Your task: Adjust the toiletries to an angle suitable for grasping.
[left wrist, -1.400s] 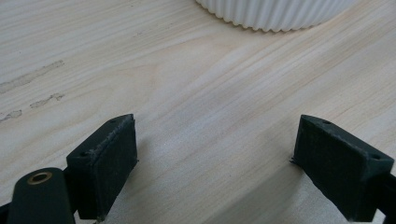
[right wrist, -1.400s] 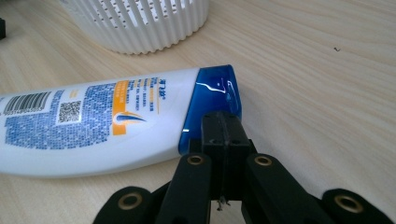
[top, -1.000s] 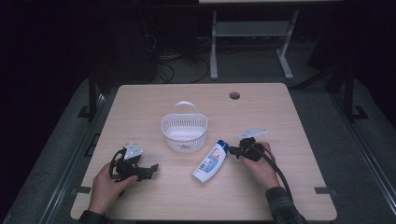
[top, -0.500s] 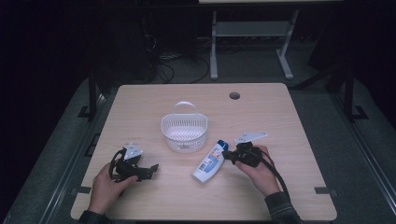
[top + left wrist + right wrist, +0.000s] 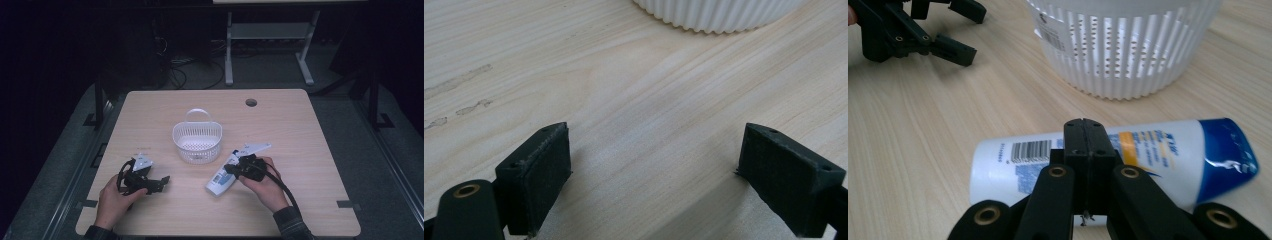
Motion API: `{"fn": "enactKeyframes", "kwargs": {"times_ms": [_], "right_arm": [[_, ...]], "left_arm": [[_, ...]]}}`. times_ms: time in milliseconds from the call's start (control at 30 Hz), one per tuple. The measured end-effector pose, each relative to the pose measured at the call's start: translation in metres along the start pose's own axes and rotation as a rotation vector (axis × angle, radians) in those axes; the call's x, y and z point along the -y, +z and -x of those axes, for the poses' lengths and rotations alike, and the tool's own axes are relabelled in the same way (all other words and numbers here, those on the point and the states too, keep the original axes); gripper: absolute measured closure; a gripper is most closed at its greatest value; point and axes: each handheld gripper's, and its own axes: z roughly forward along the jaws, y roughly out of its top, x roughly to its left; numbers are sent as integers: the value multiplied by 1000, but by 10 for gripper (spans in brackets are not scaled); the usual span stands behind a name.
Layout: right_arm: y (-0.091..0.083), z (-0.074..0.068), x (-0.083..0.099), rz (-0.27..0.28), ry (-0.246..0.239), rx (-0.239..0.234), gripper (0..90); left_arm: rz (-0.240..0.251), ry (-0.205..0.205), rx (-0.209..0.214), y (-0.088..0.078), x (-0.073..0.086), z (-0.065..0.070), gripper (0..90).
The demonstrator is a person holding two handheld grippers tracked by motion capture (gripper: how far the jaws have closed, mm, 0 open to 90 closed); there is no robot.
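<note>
Right hand-held gripper (image 5: 1086, 131): jaws pressed together, pad against pad, with nothing between them. In the right gripper view the closed tip sits over the white bottle (image 5: 1018, 157), about mid-length of its body; whether the tip touches the bottle I cannot tell. In the high view this hand-held gripper (image 5: 231, 169) points left, at the bottle (image 5: 223, 177).

Bottle: lies flat on its side on the bench (image 5: 300, 145), blue cap (image 5: 1225, 157) toward the white basket (image 5: 1128, 45), barcode end toward the person. It lies just beside the basket (image 5: 197, 142), at its near right, outside it. A gap of bare bench shows between bottle and basket wall in the right gripper view.

Left hand-held gripper (image 5: 656, 175): jaws wide apart, bare bench between them, low over the surface. In the high view it (image 5: 161, 181) sits at the near left of the bench, well apart from the bottle, pointing right. Basket rim (image 5: 719, 15) shows at the top of the left gripper view.
</note>
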Motion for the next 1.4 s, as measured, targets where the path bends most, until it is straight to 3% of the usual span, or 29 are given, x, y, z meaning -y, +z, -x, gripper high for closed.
{"fn": "enactKeyframes", "kwargs": {"times_ms": [667, 900, 1400], "right_arm": [[42, -33, -24, -25, -45, -52, 899], [58, -37, -20, -57, -51, -61, 899], [66, -36, -11, -118, -57, -62, 899]], "left_arm": [[3, -5, 0, 0, 0, 0, 127], [1, 0, 0, 0, 0, 0, 127], [0, 0, -1, 0, 0, 0, 127]]}}
